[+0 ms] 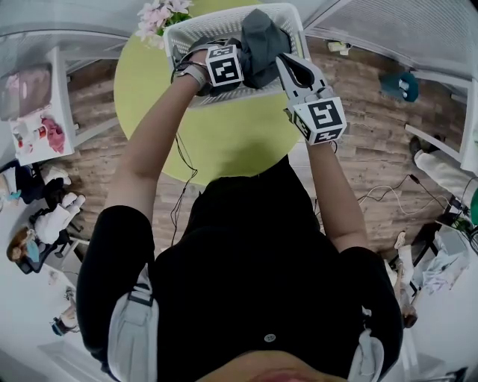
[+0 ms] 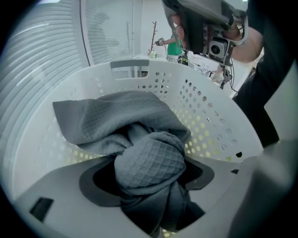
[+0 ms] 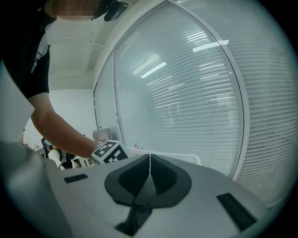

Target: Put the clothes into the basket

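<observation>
- The left gripper point(image 2: 149, 173) is hanging over the white perforated laundry basket point(image 2: 212, 116); its jaws are standing wide apart, and a thick bunch of the grey waffle-weave cloth point(image 2: 116, 116) is sitting between them.
- A dark gap is showing between the bunch and the left pad point(image 2: 95, 179); the pads are not visibly squeezing the fabric.
- The cloth is lying inside the basket; its flatter part is spreading back against the far wall below the handle slot point(image 2: 135, 65), and its twisted lower end is trailing down past the jaws.
- Yellow-green is glinting through the holes low in the basket wall.
- The right gripper point(image 3: 150, 169) is being held up beside the basket, just right of the cloth in the head view; its fingers are pressing together tip to tip, with nothing between them.
- The right gripper is pointing away from the basket toward a wall of horizontal window blinds point(image 3: 195, 93); the left gripper's marker cube point(image 3: 110, 152) and the person's forearm point(image 3: 56, 130) are showing at the left of the right gripper view.
- In the head view the basket is standing at the far side of a round lime-green table point(image 1: 224, 142); pink flowers point(image 1: 159, 13) are sitting just beside its left corner.
- The person, in a black shirt point(image 1: 254, 261), is reaching both arms forward over the table, with both grippers close together at the basket's near rim.
</observation>
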A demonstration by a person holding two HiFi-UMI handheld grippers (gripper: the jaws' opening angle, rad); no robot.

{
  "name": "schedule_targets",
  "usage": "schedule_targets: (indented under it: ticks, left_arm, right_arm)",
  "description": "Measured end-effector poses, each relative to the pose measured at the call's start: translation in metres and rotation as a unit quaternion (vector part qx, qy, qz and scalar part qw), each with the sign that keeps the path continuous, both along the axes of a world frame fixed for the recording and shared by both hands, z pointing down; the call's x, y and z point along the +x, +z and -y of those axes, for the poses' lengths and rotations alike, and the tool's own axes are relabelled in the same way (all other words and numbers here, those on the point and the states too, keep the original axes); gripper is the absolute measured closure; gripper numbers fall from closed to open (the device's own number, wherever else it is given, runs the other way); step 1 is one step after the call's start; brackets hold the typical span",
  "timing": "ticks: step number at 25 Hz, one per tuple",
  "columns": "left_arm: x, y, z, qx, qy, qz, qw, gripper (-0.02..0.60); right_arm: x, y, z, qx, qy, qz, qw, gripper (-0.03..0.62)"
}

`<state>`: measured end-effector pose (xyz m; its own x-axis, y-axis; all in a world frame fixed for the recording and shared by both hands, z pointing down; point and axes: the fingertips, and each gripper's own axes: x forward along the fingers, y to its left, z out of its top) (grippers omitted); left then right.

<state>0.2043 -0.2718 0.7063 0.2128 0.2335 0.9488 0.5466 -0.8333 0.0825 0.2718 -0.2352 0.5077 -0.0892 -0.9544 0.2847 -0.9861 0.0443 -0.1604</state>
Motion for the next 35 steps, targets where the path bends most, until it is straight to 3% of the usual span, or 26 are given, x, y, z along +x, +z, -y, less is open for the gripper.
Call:
schedule_targets:
  ticks: [14,21,24,29,35]
  left_arm:
    - [-0.002,0.053,-0.013,-0.016,-0.008,0.02,0.9996,0.212]
    - [0.001,0.061,-0.011,-0.028,-0.03,0.013,0.9991,0.185]
    - [0.005,0.054,-0.006,-0.022,-0.045,-0.004,0.9987,0.15]
    - [0.016,0.021,0.008,-0.014,-0.076,-0.047,0.9959,0.145]
    - [0.025,-0.063,0.007,-0.059,-0.129,-0.13,0.9812,0.146]
  right_arm:
    - [0.004,0.025,0.012,-0.02,-0.005,-0.002,1.0,0.568]
    - [0.006,0.027,0.01,-0.021,-0.005,0.003,1.0,0.568]
    - [0.006,0.026,0.006,-0.021,-0.009,0.006,1.0,0.568]
    - [0.003,0.019,0.004,-0.018,-0.012,0.005,1.0,0.568]
    - [-0.005,-0.001,0.002,-0.003,-0.023,-0.005,1.0,0.568]
